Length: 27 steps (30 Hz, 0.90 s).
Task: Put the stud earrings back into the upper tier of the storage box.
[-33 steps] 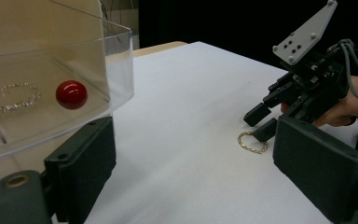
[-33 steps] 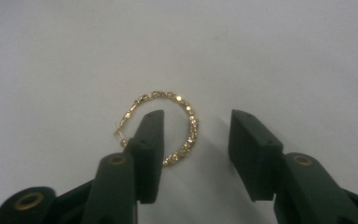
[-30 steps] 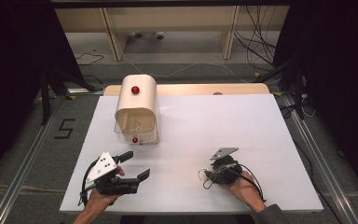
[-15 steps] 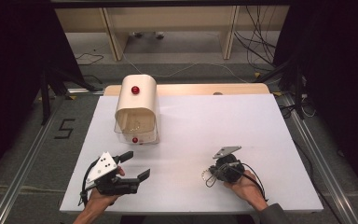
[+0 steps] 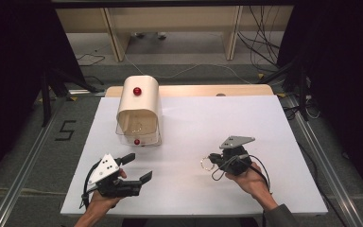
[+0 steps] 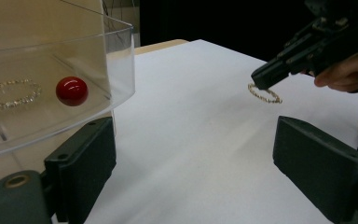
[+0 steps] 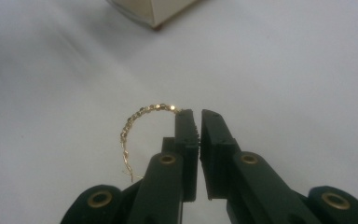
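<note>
A thin gold bracelet [image 5: 207, 163] rests on the white table [image 5: 208, 118] at the tip of my right gripper [image 5: 212, 158]. In the right gripper view the jaws of that gripper [image 7: 199, 114] are pressed almost together, and the bracelet [image 7: 137, 123] curves away from the left jaw's tip. My left gripper [image 5: 138, 166] is open and empty at the front left, well short of the bracelet [image 6: 265, 94]. Its view has the right gripper [image 6: 265, 79] far off on the right.
A cream jewellery box [image 5: 139, 106] stands at the back left, with its clear drawer [image 6: 51, 70] pulled out toward me. The drawer has a red knob [image 6: 72, 91] and holds another gold bracelet [image 6: 11, 93]. Bare table lies between the grippers.
My right gripper has shifted slightly away from me with the bracelet at its tip. The left gripper has stayed where it was.
</note>
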Each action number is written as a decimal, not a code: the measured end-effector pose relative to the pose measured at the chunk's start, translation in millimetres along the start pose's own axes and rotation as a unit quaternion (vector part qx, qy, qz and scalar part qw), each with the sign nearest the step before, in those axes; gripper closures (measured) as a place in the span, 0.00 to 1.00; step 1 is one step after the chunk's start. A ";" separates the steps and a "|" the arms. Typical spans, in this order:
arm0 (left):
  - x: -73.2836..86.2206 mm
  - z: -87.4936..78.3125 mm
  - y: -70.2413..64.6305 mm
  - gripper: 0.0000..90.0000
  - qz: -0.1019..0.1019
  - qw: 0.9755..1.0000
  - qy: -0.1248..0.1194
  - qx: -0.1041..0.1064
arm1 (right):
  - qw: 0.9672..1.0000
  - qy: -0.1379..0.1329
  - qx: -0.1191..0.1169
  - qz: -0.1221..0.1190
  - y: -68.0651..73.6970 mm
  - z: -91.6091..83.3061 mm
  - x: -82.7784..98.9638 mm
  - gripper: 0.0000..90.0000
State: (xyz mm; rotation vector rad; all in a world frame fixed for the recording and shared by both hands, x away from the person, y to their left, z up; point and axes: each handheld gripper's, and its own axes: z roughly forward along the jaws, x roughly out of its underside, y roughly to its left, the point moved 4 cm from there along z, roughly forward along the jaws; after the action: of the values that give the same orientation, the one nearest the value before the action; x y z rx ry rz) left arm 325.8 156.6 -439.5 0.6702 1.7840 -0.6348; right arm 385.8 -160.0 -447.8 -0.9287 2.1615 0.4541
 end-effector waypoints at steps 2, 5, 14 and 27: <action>0.0 0.1 0.1 0.14 0.000 1.000 0.000 -0.001 | 1.000 -0.012 -0.004 -0.002 0.3 -3.5 -8.1 0.96; -0.1 -0.1 0.2 0.14 0.000 1.000 0.000 -0.001 | 0.999 -0.034 -0.011 -0.003 2.0 -7.6 -25.0 0.96; -0.6 -0.7 0.6 0.14 -0.001 1.000 -0.003 0.000 | 0.998 -0.062 -0.027 -0.020 13.1 -7.2 -56.4 0.96; -1.0 -1.2 0.7 0.14 -0.001 1.000 -0.003 0.000 | 0.994 -0.088 -0.051 -0.033 27.7 0.3 -100.2 0.96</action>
State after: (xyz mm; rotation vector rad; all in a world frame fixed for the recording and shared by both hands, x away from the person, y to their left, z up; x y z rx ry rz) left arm 325.8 157.8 -438.3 0.6659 1.7793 -0.6380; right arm 413.1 -93.2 -372.9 -0.9743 1.9594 0.5951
